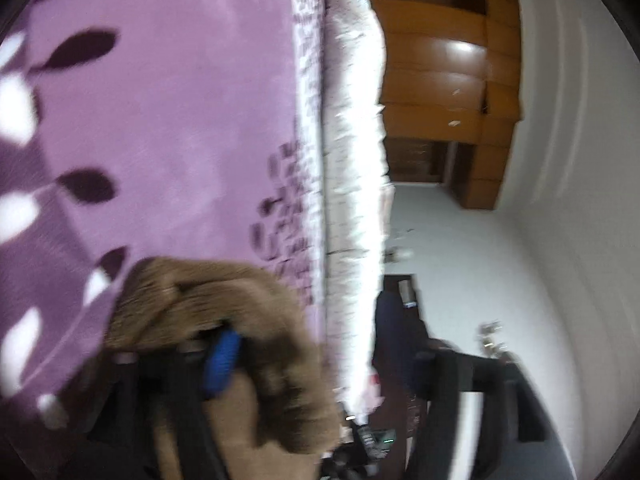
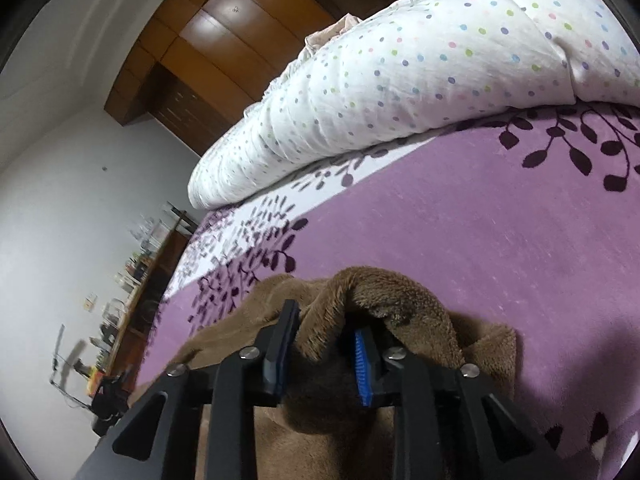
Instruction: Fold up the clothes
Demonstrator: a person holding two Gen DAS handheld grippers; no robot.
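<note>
A brown fleece garment [image 2: 404,292] lies bunched on the purple bedspread [image 2: 480,220]. My right gripper [image 2: 326,338] is low over it, and a raised fold of the fleece stands between its fingers. The blue pad [image 2: 362,364] shows bare with a gap to the cloth, so the jaws are open. The left wrist view is blurred and rolled onto its side. There the same brown fleece [image 1: 224,292] drapes over one finger with a blue pad [image 1: 222,360]. The other finger [image 1: 428,360] stands far off from it, so my left gripper [image 1: 324,354] is open wide.
A white polka-dot quilt [image 2: 400,80] lies rolled along the far side of the bed and also shows as the quilt [image 1: 352,140]. A brown wooden wardrobe [image 2: 224,40] stands behind it. A cluttered low table [image 2: 132,280] runs along the white wall beside the bed.
</note>
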